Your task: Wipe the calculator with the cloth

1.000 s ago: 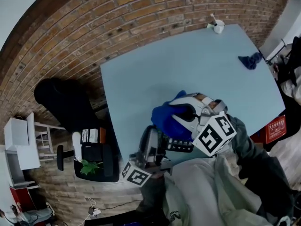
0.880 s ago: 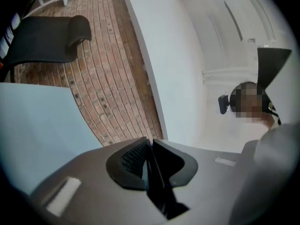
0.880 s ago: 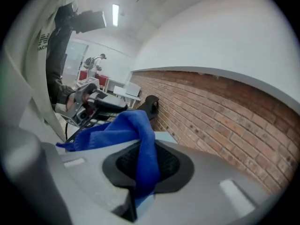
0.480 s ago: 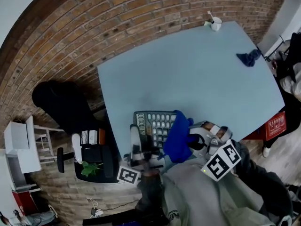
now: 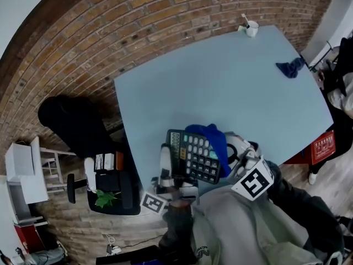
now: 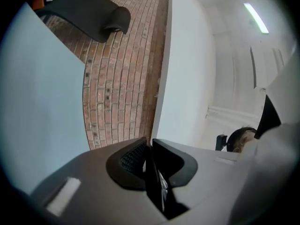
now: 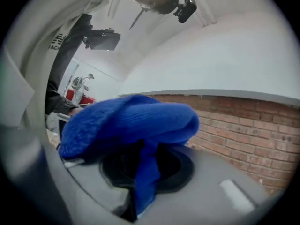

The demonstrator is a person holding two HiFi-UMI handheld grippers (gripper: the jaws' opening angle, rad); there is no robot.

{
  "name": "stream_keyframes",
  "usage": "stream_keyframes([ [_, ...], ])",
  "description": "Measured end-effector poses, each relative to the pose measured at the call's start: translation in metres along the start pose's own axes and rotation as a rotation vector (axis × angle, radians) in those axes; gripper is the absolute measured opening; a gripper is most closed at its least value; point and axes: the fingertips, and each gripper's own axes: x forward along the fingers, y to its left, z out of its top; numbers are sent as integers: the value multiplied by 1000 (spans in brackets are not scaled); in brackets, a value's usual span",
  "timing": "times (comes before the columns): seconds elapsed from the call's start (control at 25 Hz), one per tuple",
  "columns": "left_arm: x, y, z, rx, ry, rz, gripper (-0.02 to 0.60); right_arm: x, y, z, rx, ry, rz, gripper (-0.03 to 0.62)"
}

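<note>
The left tongs (image 6: 150, 148) pinch the calculator (image 5: 194, 156) by its edge, presenting its keys. The right tongs (image 7: 140, 170) clamp the bunched cloth (image 7: 131, 121) against it, apparently for wiping.

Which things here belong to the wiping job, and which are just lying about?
Job: dark grey calculator with pale keys, in the left gripper; bright blue knitted cloth, in the right gripper.
Lying about: white cup on the light blue table; crumpled dark blue rag.

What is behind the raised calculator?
The blue cloth, clamped in the right gripper, shows past the calculator at its top and right edges. How far it reaches behind, and the table below, are covered.
</note>
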Motion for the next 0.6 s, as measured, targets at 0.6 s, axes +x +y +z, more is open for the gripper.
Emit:
stream_keyframes([
  [0.6, -14, 12, 10, 280, 40, 164, 31, -14, -36, 10, -393, 207, -202, 48],
])
